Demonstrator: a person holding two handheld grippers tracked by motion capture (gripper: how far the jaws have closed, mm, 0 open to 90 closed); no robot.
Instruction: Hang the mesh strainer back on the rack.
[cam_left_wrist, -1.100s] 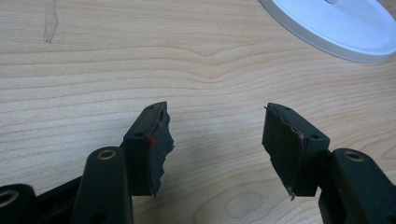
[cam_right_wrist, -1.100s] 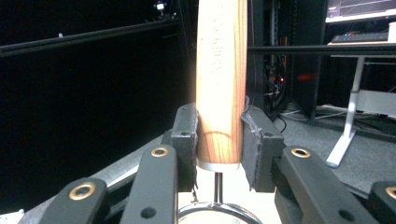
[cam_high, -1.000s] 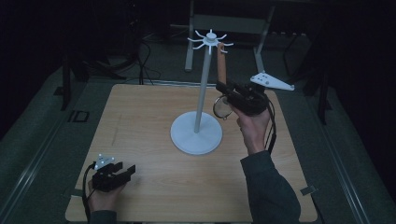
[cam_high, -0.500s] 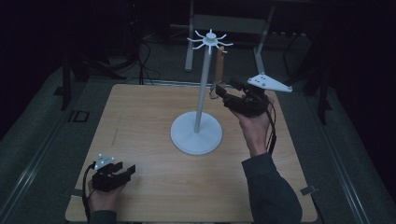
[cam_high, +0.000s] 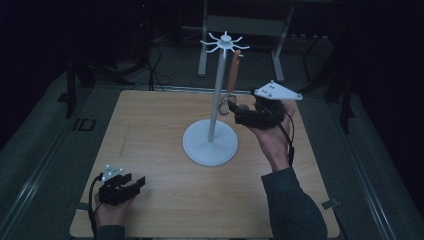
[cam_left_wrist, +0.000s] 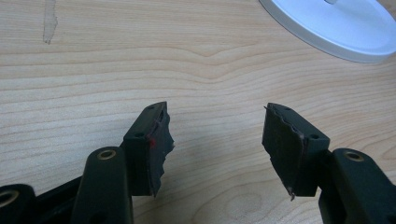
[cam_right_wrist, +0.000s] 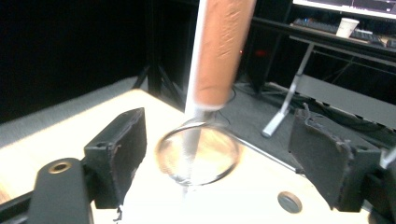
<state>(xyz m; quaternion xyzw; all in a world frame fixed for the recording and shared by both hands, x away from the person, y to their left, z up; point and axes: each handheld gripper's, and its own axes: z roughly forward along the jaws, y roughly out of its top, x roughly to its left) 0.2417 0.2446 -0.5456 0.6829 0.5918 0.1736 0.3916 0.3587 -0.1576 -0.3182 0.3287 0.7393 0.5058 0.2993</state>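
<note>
Right gripper (cam_high: 239, 111) centre-right of frame, jaws just opened wide – strainer (cam_right_wrist: 198, 154) hangs free from rack (cam_high: 223, 42), released. Left gripper (cam_high: 131, 184) lower left, jaws apart, empty, idle on table (cam_high: 160, 125).

I find no text, label, brand, number or sign that I can read from here. Just off the tabletop's (cam_high: 165, 150) far left corner, a small dark marking (cam_high: 83, 124) lies on the floor, too dim and small for me to make out any characters.
</note>
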